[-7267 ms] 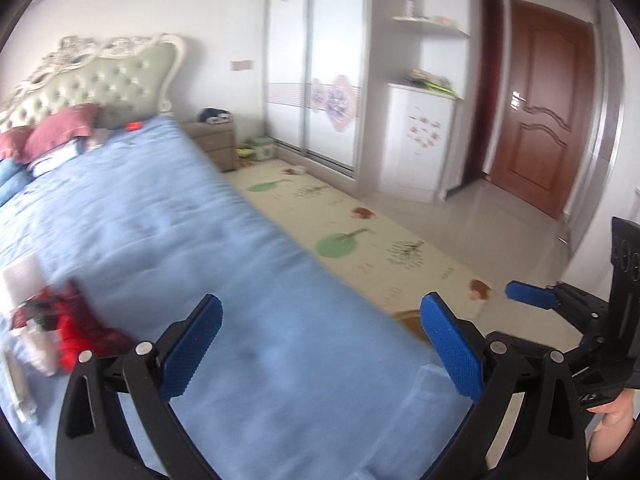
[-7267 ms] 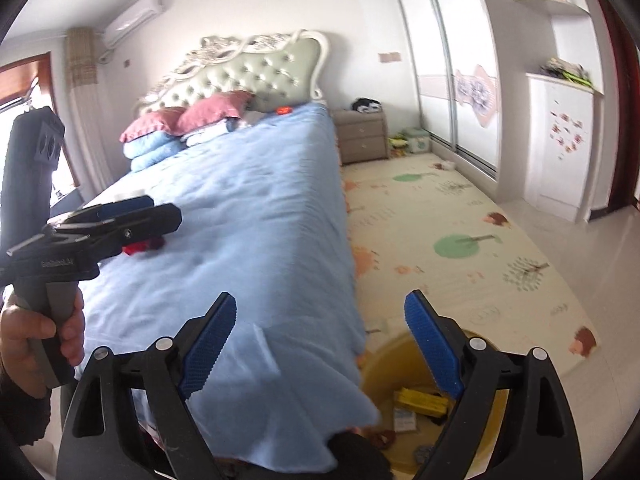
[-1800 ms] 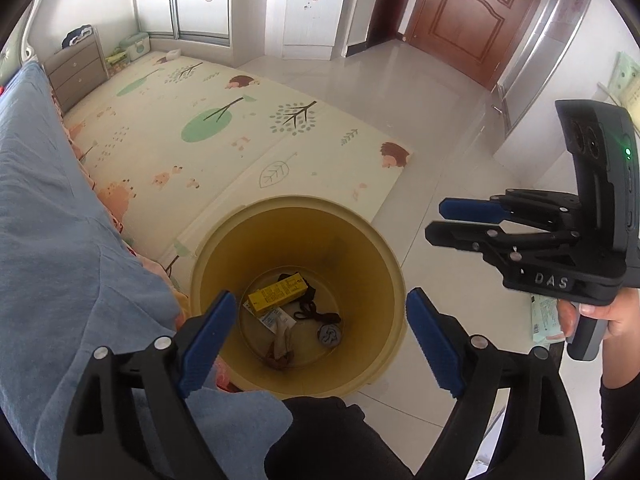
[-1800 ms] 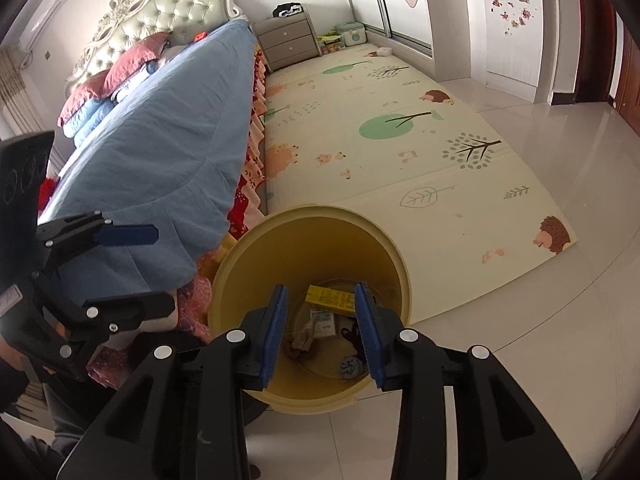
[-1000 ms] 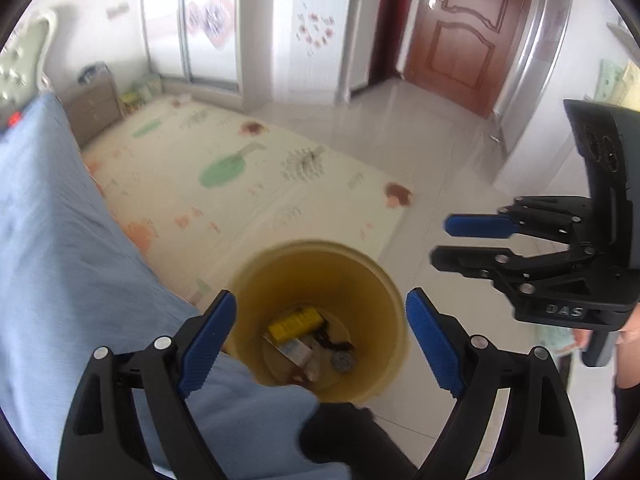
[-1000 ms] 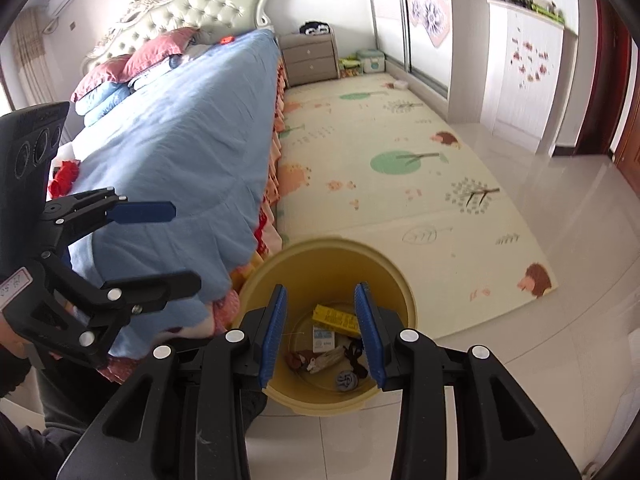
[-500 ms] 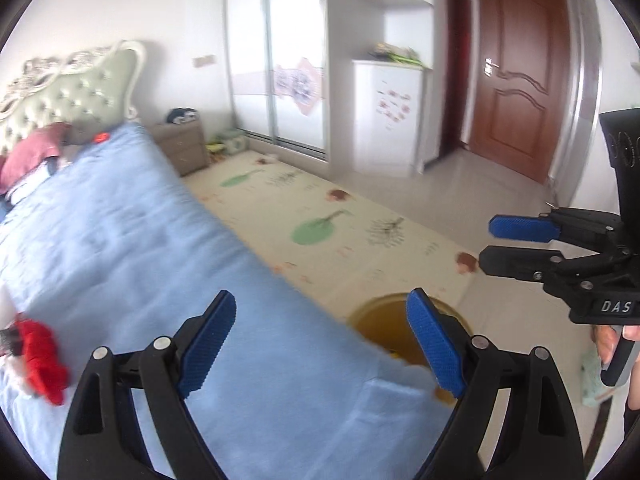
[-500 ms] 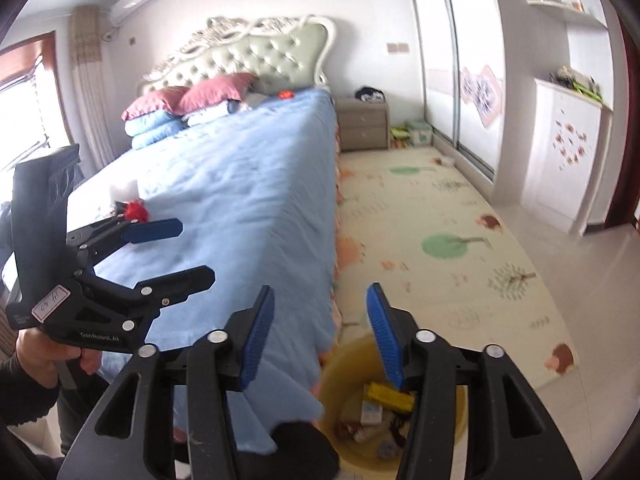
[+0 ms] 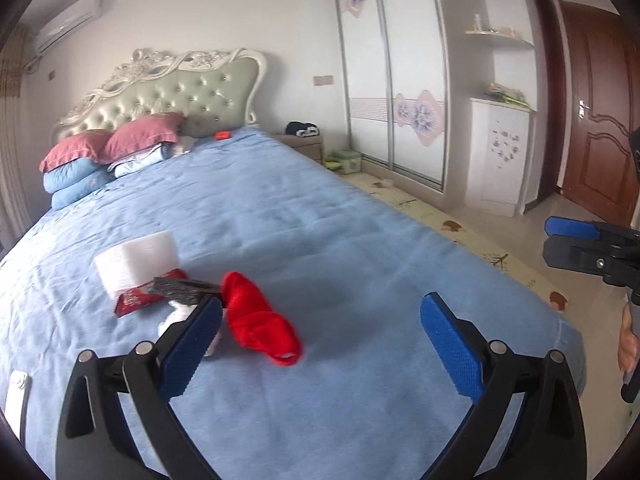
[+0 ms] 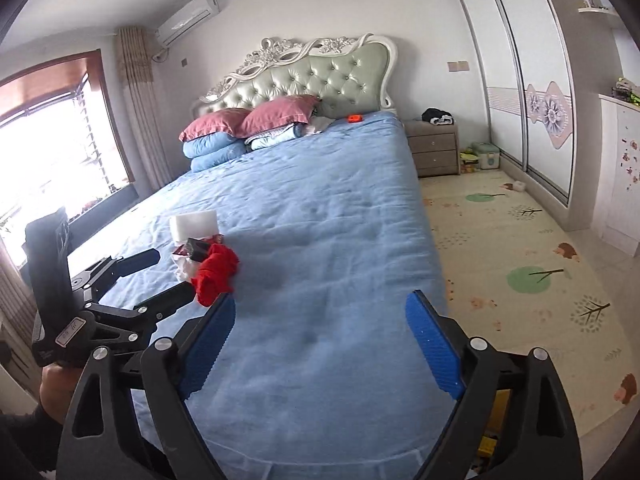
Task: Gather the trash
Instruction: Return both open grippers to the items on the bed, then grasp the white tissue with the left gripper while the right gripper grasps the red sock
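Both grippers — left gripper [image 9: 320,334], right gripper [image 10: 318,338] — are opening their fingers, nothing between them. The red cloth [image 9: 258,322] lies tangled beside the wrapper [image 9: 138,300] on the bed [image 9: 320,240] — a grab may snag the sheet.

The left gripper [image 9: 320,340] hangs over a blue bed [image 9: 340,240], and its jaws are opening with nothing between them. Just beyond its left pad lies a small heap: a red cloth [image 9: 260,326], a red wrapper [image 9: 136,300], a dark packet [image 9: 180,286] and a white block [image 9: 136,260] (all touching or nearly so). The right gripper [image 9: 576,240] shows at the right edge, over the floor [image 9: 576,216]. Pillows [image 9: 112,148] lie at the headboard [image 9: 180,88].
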